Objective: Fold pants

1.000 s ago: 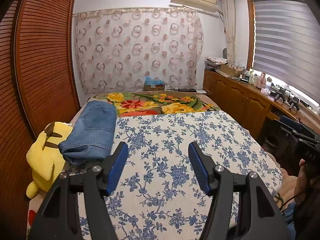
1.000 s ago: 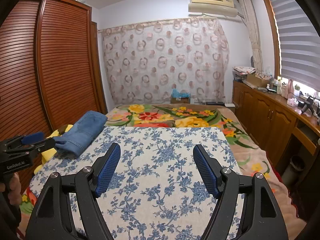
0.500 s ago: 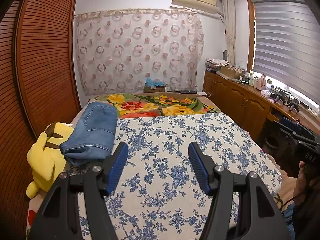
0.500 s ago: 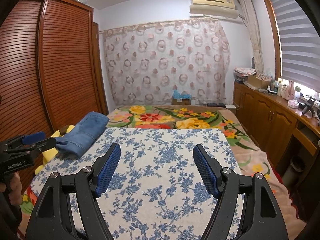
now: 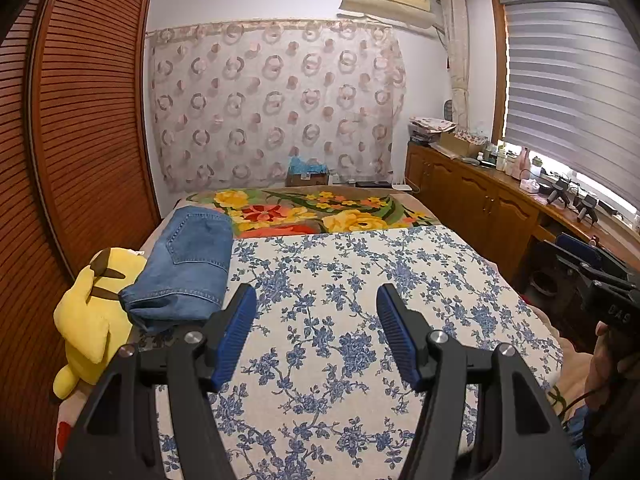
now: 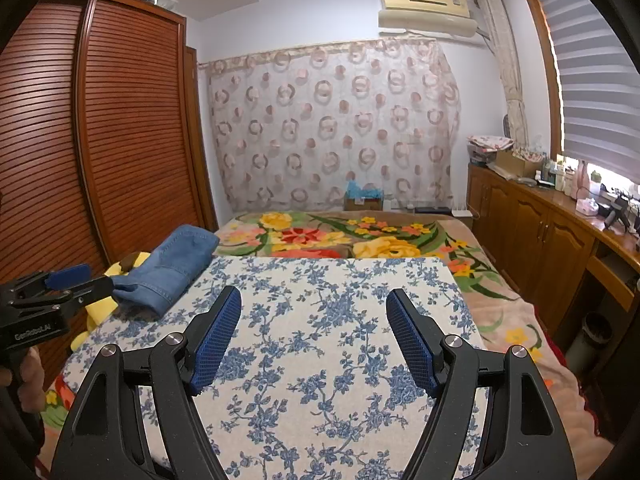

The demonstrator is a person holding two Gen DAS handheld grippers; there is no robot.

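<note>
We hold our left gripper (image 5: 316,316) and our right gripper (image 6: 314,322) above the blue-flowered sheet (image 5: 360,300) on the bed, both with jaws spread wide and nothing between them. The jeans (image 5: 188,264) lie at the left edge of the bed, already doubled into a compact bundle, partly on the sheet and resting against a yellow plush toy (image 5: 92,312). From the right wrist view the jeans (image 6: 172,268) sit just beyond the tips of our left gripper, apart from it as far as we can tell.

We judge the denim to be fairly heavy and stiff for cloth: it should hold a crease, resist slipping between the ribbed blue pads (image 5: 236,332), and sag less than thin fabric, though its layers may slide over each other when lifted. The near folded edge, thick with several layers, looks the safest hold; a pinch there would gather all layers at once. The far end by the pocket seems thinner and flatter. With 2 grippers, we would take 2 corners of 1 edge so the bundle stays square. The fold looks largely done.
</note>
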